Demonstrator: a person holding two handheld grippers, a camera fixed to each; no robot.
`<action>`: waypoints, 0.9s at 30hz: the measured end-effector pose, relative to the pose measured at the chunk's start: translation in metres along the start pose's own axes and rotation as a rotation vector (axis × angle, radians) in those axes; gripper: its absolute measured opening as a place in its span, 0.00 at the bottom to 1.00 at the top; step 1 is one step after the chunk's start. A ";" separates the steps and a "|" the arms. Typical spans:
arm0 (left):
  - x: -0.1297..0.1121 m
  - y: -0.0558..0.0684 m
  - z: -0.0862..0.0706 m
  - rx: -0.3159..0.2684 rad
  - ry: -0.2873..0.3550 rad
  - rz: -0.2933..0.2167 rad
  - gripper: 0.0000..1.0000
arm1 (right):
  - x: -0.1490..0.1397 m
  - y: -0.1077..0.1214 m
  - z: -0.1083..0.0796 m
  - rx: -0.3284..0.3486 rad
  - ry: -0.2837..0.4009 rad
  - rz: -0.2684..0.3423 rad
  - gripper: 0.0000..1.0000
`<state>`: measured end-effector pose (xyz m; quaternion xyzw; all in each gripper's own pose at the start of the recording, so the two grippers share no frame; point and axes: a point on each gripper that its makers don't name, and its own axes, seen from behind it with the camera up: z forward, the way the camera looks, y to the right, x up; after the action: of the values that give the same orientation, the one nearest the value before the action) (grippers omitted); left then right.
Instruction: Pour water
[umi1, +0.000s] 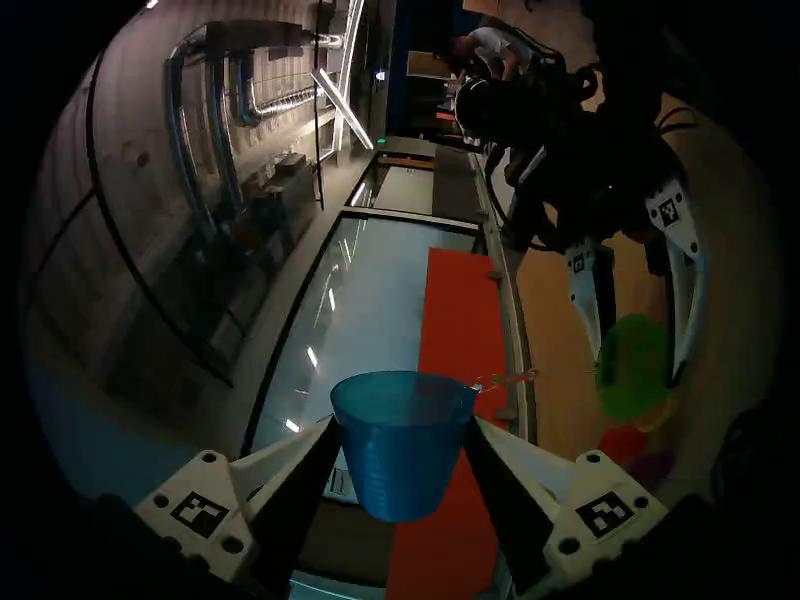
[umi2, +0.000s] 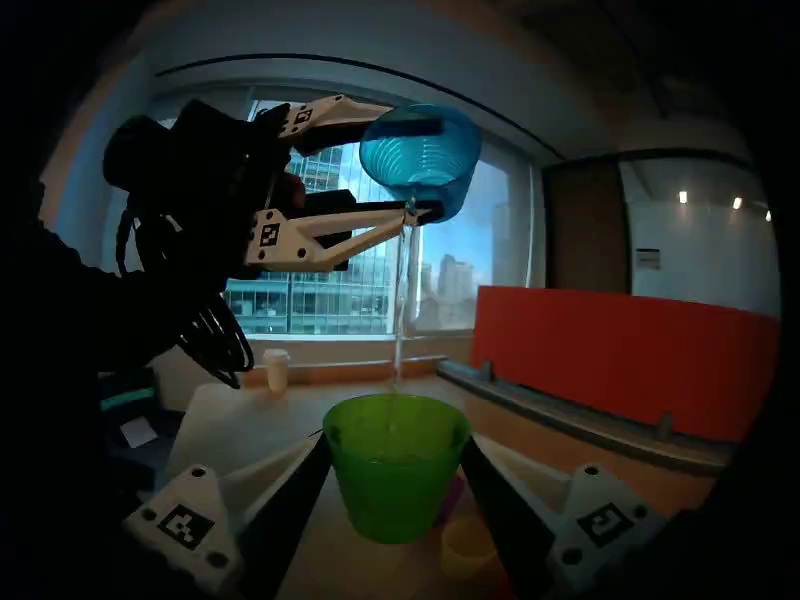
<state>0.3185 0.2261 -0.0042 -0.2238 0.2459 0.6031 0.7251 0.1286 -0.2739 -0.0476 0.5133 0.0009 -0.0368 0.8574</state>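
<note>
1. Left gripper view: the left hand-held gripper rises from the bottom edge. Its two fingers are drawn in to a narrow gap and press on opposite sides of the blue cup at lower centre.
2. A thin thread of water leaves the blue cup's rim toward the right of the frame.
3. At the right of the frame, the right hand-held gripper points downward with its fingers on either side of the green cup, closed to the cup's width. A dark mass of cables and the holder's arm sit above it.
4. Behind the blue cup a red panel runs up the middle of the frame, beside a window pane.
5. Right gripper view: the right hand-held gripper comes up from the bottom edge, its fingers clamped on the two sides of the green cup, which stands upright at lower centre above the table.
6. In the upper left, the left hand-held gripper grips the blue cup between its fingers. The cup is tipped on its side, high above the green cup.
7. The water falls straight from the blue cup's lower rim into the green cup's mouth.
8. A small yellow cup sits on the table just right of the green cup, and a white paper cup stands on the window sill farther back.
</note>
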 end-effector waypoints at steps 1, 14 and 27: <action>0.000 0.000 0.000 0.000 0.000 0.005 0.84 | 0.000 0.000 0.000 0.000 0.000 0.000 0.90; 0.003 -0.006 0.002 0.002 -0.003 0.059 0.84 | 0.002 -0.002 0.000 -0.002 0.007 0.000 0.90; 0.005 -0.008 0.003 0.006 -0.003 0.111 0.84 | 0.002 -0.001 -0.001 -0.005 0.009 -0.002 0.90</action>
<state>0.3271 0.2309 -0.0046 -0.2065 0.2586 0.6420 0.6916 0.1309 -0.2735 -0.0493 0.5115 0.0052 -0.0353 0.8585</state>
